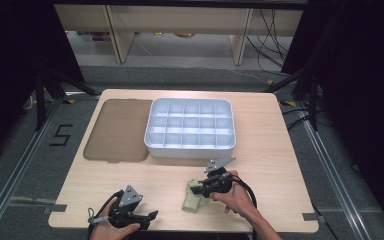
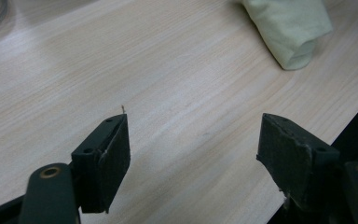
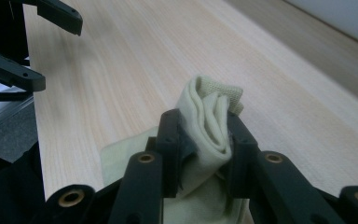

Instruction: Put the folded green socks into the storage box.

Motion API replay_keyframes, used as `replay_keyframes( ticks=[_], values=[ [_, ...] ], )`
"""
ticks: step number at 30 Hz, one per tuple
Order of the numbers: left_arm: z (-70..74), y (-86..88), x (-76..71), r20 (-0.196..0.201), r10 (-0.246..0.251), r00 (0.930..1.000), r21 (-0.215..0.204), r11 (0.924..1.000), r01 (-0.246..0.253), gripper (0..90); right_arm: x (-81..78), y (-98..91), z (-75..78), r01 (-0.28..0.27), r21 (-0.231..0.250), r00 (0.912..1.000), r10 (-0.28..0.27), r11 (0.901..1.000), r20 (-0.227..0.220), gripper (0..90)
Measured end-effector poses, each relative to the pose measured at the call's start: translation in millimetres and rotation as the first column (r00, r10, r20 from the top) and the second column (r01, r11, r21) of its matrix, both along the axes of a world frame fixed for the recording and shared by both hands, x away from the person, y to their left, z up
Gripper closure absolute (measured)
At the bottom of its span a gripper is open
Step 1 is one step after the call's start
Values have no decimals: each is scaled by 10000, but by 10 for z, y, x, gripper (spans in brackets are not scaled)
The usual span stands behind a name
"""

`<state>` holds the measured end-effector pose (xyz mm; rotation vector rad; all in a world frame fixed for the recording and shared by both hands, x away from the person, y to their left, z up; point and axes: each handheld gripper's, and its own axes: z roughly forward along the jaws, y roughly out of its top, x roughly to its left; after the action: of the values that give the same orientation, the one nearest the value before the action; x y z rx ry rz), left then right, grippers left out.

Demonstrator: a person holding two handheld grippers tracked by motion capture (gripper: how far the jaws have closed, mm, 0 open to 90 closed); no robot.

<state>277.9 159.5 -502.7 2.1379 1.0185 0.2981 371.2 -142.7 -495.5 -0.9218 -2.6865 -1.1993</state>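
A folded pale yellow-green cloth [image 1: 192, 201] lies on the wooden table [image 1: 280, 165] near its front edge. My right gripper [image 1: 197, 189] is shut on it; in the right gripper view the two black jaws pinch a bunched fold of the cloth [image 3: 214, 98] between the pads, with my right gripper [image 3: 203, 133] low over the table. My left gripper [image 1: 152, 216] rests at the front left edge, open with nothing between its jaws. In the left gripper view my left gripper [image 2: 193, 140] stands over bare wood, with the cloth [image 2: 289, 32] farther off at the upper right.
A white tray [image 1: 190, 150] divided into several empty compartments sits at the middle back of the table. A flat brown translucent lid [image 1: 115, 130] lies to its left. My left gripper [image 3: 58, 52] shows at the far left in the right gripper view.
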Motion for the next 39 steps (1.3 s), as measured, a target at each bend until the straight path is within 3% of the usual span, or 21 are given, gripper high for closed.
replay_keyframes(
  ticks=[3,6,10,12,14,15,16,18,21,22,23,24,28,30,34,39],
  values=[
    [-4,-4,1,13,26,10000,-13,10000,-26,249,-11,-25,50,111,152,9999,-112,9998,52,723],
    [-2,3,3,80,57,10000,-22,10000,-57,249,-11,-48,116,23,35,9966,-26,10000,819,723],
    [22,26,9,132,-115,9998,83,9999,114,252,-24,-72,227,-23,78,9911,13,10000,1331,723],
    [10,11,3,156,116,9998,-61,9999,-115,252,-25,-99,276,-28,132,9872,7,9999,1595,723],
    [6,7,0,137,180,9997,-136,9997,-179,252,-24,-124,304,163,94,9857,-176,9998,1676,723],
    [20,24,3,161,-100,9998,65,9999,99,252,-35,-133,318,258,186,9872,-284,9995,1567,723],
    [21,25,5,172,-137,9998,77,9999,136,252,-11,-155,326,131,118,9833,-150,9998,1812,723],
    [17,13,4,160,42,9999,-71,10000,-41,252,-7,-169,341,164,170,9824,-193,9997,1858,723],
    [29,51,16,160,-280,9995,351,9990,274,252,-17,-195,380,416,263,9807,-459,9988,1899,723],
    [23,42,12,167,-165,9997,180,9997,162,252,-11,-206,396,331,237,9798,-372,9992,1963,723],
    [24,49,16,174,-197,9997,275,9994,192,252,-8,-213,412,313,311,9779,-371,9990,2056,723],
    [35,67,22,126,-355,9993,526,9980,348,252,-10,-220,424,380,378,9765,-451,9986,2105,723],
    [7,20,8,145,204,9997,-118,9997,-202,252,-9,-265,502,429,516,9694,-541,9977,2396,724],
    [6,20,9,142,212,9997,-117,9997,-211,252,-18,-286,539,552,586,9704,-674,9968,2319,724],
    [-1,20,13,139,220,9997,-158,9996,-217,252,2,-349,612,677,764,9600,-858,9948,2665,724],
    [7,20,13,103,152,9998,-88,9998,-151,252,10,-433,706,877,856,9559,-1080,9925,2732,724]
  ],
)
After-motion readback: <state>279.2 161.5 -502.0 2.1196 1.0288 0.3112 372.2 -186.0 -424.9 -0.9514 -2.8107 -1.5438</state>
